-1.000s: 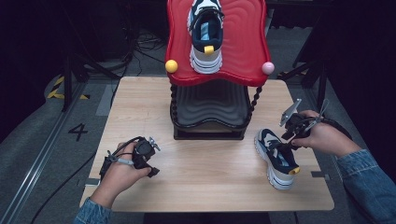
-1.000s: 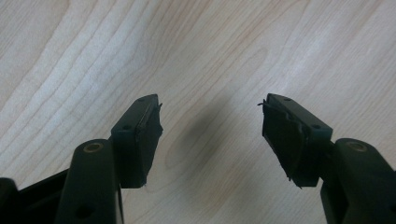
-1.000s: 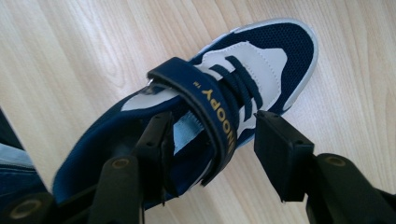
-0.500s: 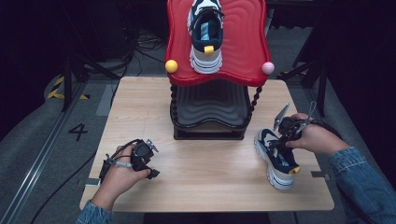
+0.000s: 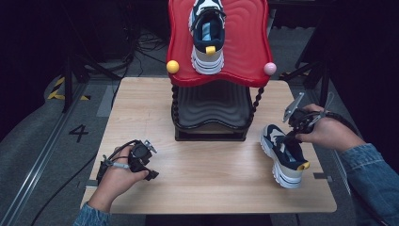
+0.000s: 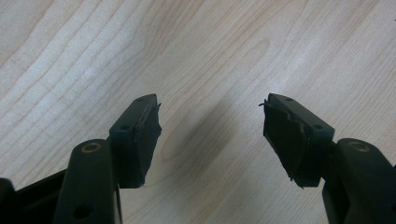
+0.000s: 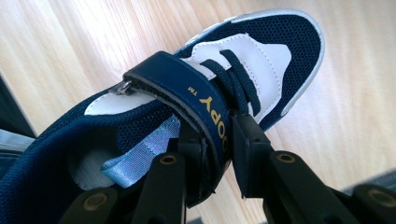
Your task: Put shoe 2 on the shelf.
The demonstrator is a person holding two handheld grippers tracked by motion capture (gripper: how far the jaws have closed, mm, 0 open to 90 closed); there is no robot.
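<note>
On the pale wooden surface [image 5: 141, 117] a red wavy rack [image 5: 244, 52] stands at the far middle, with one navy-and-white sneaker [image 5: 207, 33] lying on its top tray, a yellow ball [image 5: 172, 66] at the tray's left corner and a pink ball [image 5: 269, 68] at its right. A second sneaker [image 5: 284, 155] sits on the surface to the right of the rack's black base [image 5: 211, 134], its yellow heel tab toward the near edge. The right gripper [image 5: 291, 136], held in the right hand [image 5: 327, 132], reaches down onto this shoe; in the right gripper view its fingers [image 7: 247, 144] are clamped on the navy strap [image 7: 187, 93] that crosses the tongue, above the laces. The left gripper [image 5: 151, 160] rests low at the near left of the surface in the left hand [image 5: 117, 176], well apart from the rack, and in the left gripper view its fingers [image 6: 140, 135] stand wide apart over bare wood with nothing between them.
</note>
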